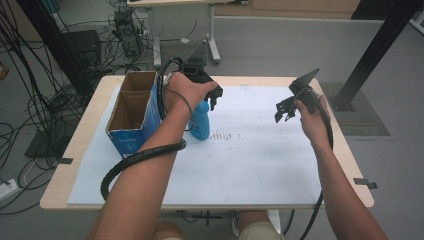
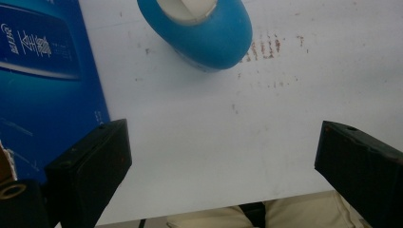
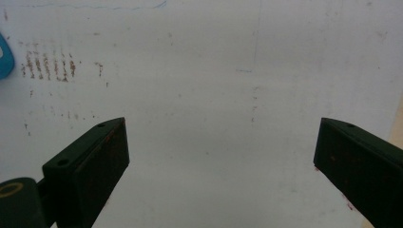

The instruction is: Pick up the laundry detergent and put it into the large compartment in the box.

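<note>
A blue bottle point(image 1: 201, 122) with a white top stands upright on the white sheet, just right of an open blue cardboard box point(image 1: 131, 112). My left gripper point(image 1: 214, 97) hovers above the bottle, and its jaws are open with nothing between them. In the left gripper view the bottle point(image 2: 202, 33) sits beyond the open jaws of the left gripper point(image 2: 223, 142), with the box point(image 2: 43, 85) to the left. My right gripper point(image 1: 284, 111) is held over the right part of the sheet, open and empty. The right gripper point(image 3: 221, 142) looks down on bare sheet, with the bottle point(image 3: 4, 57) a sliver at the edge.
The white sheet point(image 1: 250, 160) covers most of the wooden table point(image 1: 350, 165). Reddish-brown smudges point(image 1: 224, 135) mark the sheet right of the bottle. Cables and equipment lie on the floor beyond the table's far left. A black frame post point(image 1: 375, 50) stands at the far right.
</note>
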`<state>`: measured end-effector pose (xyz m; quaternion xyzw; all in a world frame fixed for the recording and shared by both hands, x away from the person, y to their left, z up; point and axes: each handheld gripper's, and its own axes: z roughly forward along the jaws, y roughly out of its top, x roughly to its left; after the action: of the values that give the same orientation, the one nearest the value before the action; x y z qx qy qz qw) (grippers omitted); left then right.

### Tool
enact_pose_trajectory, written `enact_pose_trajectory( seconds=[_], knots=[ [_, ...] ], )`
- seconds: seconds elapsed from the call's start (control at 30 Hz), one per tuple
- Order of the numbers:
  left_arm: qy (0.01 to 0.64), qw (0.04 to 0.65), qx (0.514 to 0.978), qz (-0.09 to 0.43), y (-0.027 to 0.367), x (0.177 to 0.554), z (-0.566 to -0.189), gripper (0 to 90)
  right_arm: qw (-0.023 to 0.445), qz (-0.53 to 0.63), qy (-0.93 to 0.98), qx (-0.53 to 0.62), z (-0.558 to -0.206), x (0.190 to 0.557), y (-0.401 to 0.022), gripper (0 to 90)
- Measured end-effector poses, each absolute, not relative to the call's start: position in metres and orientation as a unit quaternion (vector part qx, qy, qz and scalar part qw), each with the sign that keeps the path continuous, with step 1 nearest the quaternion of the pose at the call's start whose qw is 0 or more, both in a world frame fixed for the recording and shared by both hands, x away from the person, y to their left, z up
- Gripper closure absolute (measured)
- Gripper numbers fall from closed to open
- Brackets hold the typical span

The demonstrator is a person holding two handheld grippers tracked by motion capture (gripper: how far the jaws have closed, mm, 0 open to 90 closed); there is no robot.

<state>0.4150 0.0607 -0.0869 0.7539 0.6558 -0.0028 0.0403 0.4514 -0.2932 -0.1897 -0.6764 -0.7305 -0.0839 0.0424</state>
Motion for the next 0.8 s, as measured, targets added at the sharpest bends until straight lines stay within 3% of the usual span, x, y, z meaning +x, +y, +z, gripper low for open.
enact_pose_trajectory(
  seconds=[0.8],
  knots=[
    [0.656, 0.04, 0.754, 0.0, 0.0602, 0.414, -0.0835, 5.3, 0.039, -0.086, -0.731, -0.676, -0.1852, 0.4474, -0.2915, 4.5]
  ],
)
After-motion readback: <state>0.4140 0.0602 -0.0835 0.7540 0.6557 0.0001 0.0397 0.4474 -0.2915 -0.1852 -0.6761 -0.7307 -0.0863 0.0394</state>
